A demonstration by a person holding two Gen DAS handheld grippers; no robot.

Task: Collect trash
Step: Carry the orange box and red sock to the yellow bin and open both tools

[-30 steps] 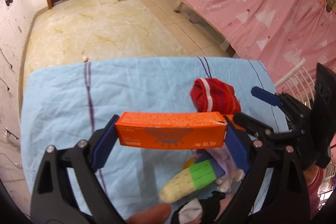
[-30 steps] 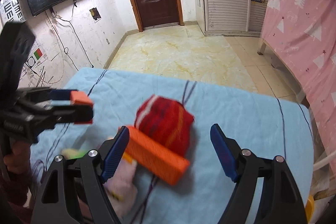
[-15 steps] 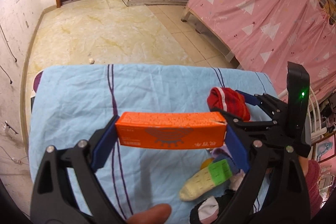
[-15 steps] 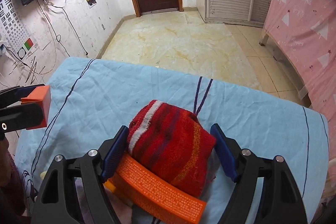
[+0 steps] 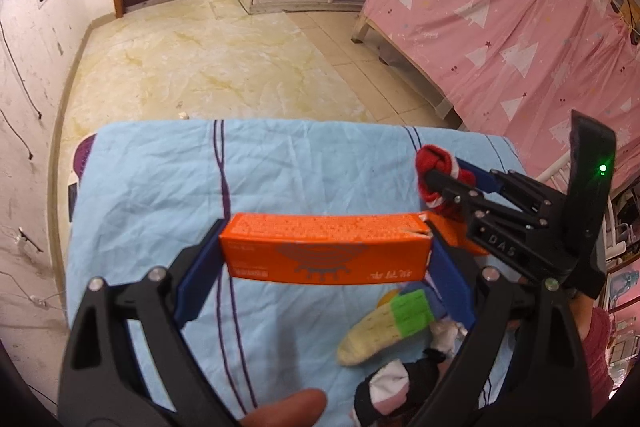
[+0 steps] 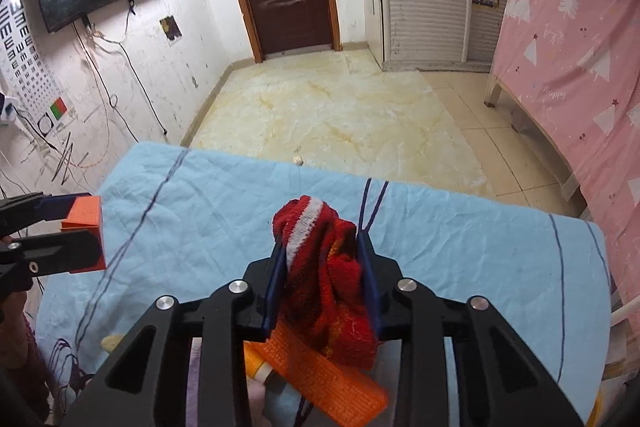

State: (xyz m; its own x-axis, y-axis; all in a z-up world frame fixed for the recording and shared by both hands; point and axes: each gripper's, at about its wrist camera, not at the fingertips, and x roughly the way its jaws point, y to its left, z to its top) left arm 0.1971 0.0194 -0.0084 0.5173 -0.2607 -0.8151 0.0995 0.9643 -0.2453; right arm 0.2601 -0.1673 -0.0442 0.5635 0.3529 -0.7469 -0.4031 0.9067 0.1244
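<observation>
My left gripper (image 5: 326, 251) is shut on a long orange box (image 5: 326, 253), held crosswise above the light blue cloth (image 5: 160, 179); the box's end also shows in the right wrist view (image 6: 84, 235). My right gripper (image 6: 322, 271) is shut on a bunched red sock with a white stripe (image 6: 324, 275), lifted off the cloth. In the left wrist view the right gripper (image 5: 448, 183) holds the sock (image 5: 432, 163) at the right. A second orange box (image 6: 324, 375) lies on the cloth under the sock.
A yellow and green sock (image 5: 384, 327), a black, white and pink sock (image 5: 396, 383) and a yellow tube (image 6: 256, 363) lie at the cloth's near edge. Beyond the cloth is tiled floor (image 6: 340, 115). A pink curtain (image 5: 500, 19) hangs on the right.
My right gripper has closed on the red sock and lifted it off the second orange box. My left gripper kept hold of its orange box and rose a little.
</observation>
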